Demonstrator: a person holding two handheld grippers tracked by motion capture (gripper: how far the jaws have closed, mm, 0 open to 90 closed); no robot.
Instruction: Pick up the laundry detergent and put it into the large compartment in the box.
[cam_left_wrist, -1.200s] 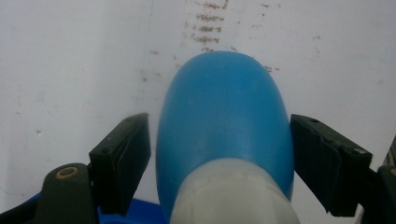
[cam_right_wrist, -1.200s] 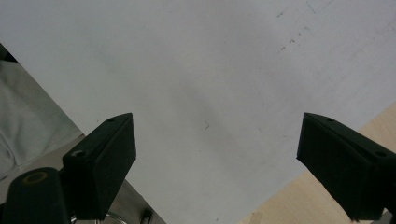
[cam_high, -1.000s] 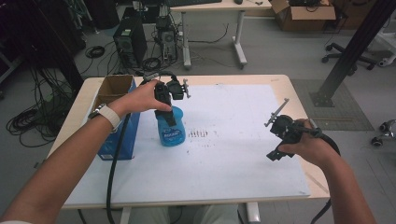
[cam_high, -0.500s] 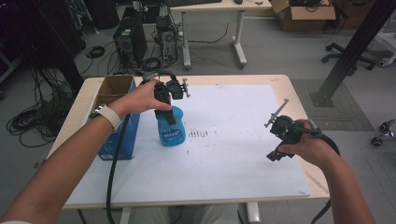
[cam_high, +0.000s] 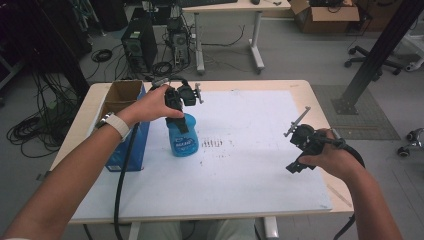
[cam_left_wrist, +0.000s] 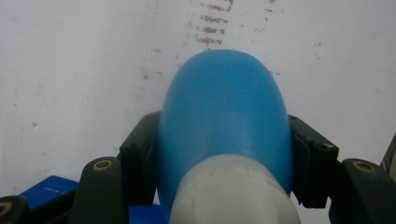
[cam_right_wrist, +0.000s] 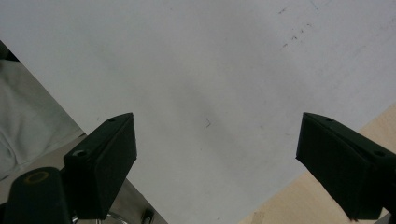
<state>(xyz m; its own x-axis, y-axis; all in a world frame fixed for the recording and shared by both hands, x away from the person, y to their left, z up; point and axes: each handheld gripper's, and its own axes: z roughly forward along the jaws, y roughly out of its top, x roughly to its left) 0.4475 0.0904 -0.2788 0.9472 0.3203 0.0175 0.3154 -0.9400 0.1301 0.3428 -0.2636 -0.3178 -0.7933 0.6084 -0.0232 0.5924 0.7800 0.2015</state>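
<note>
A blue plastic bottle (cam_high: 183, 141) with a white cap stands upright on the white sheet, left of the table's middle. My left gripper (cam_high: 181, 124) comes down on it from above. In the left gripper view its black pads (cam_left_wrist: 140, 158) press on both sides of the bottle's blue shoulder (cam_left_wrist: 224, 112), just below the white cap: it is shut on the bottle. My right gripper (cam_high: 298, 162) hovers over the sheet's right side, far from the bottle. In the right gripper view its jaws stand wide apart around nothing (cam_right_wrist: 217, 140), over bare white sheet.
A blue box with an open cardboard top (cam_high: 122, 125) stands against the bottle's left side, near the table's left edge. A white sheet (cam_high: 250, 175) covers most of the wooden table (cam_high: 310, 92). Small dark marks (cam_high: 212, 143) lie right of the bottle.
</note>
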